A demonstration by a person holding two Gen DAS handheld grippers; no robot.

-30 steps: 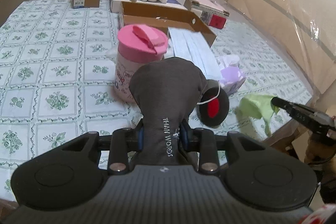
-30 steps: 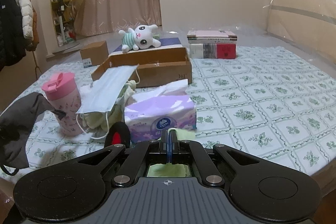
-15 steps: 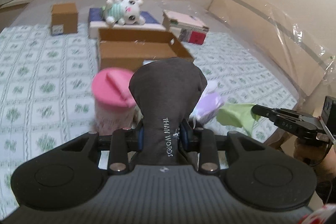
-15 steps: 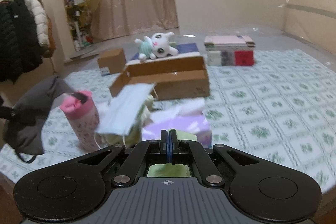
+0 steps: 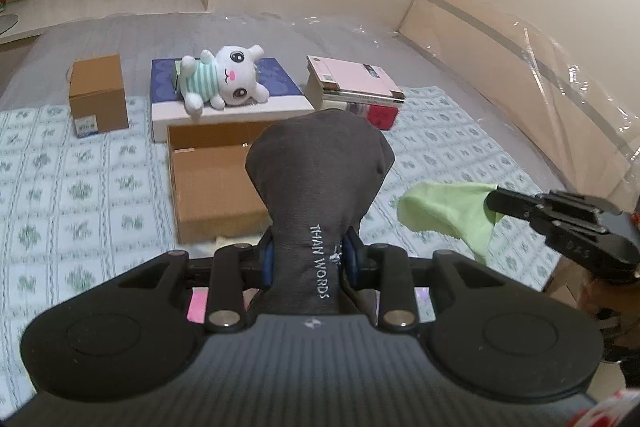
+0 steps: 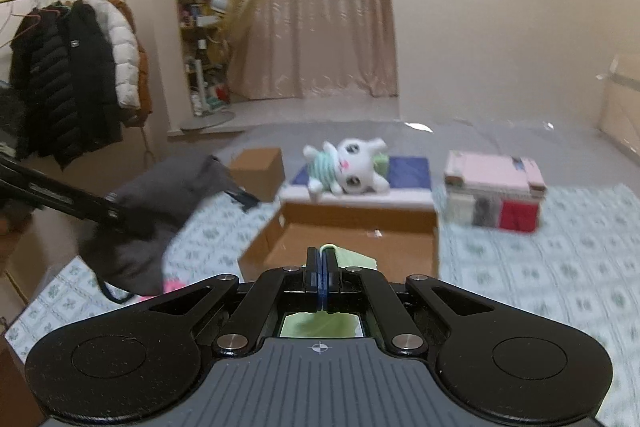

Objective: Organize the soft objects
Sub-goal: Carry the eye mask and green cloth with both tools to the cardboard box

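Note:
My left gripper is shut on a dark grey cloth mask printed "THAN WORDS" and holds it in the air above the bed; the mask also shows in the right wrist view. My right gripper is shut on a light green cloth, which hangs from its tips in the left wrist view. An open cardboard box lies on the bed ahead of both grippers, also seen in the right wrist view.
A white plush bunny lies on a blue-and-white box behind the open box. A small closed carton stands at the left, a stack of books at the right. A coat rack stands off the bed.
Both grippers rose and moved forward towards the open box with their cloths. The pink cup, tissue pack and paper masks dropped below the views.

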